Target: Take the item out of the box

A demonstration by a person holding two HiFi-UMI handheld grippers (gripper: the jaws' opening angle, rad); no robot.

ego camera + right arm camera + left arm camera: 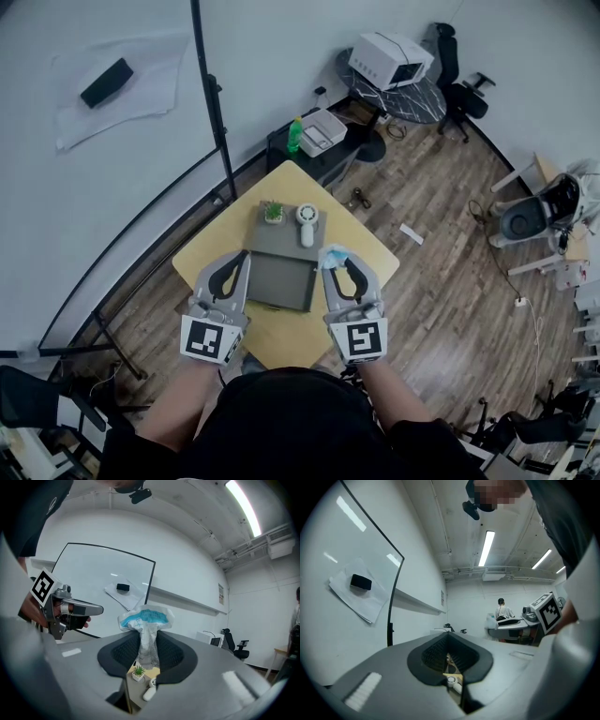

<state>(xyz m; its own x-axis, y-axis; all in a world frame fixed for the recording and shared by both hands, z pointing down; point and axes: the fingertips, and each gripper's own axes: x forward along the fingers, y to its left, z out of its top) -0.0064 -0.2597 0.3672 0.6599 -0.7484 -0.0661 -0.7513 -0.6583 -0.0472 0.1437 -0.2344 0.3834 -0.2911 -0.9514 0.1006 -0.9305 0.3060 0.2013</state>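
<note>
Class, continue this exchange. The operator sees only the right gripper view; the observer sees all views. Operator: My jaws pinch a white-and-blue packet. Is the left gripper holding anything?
Observer: No. The left gripper view shows the left gripper with its jaws together, nothing between them.
Operator: Where is the box?
Observer: In the head view the grey box lies flat on the yellow table, between the left gripper and the right gripper.
Operator: Anything behind the table?
Observer: A green bottle on a dark cabinet.

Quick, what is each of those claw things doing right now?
Left gripper: closed, nothing in it.
Right gripper: closed on a white and blue packet.
</note>
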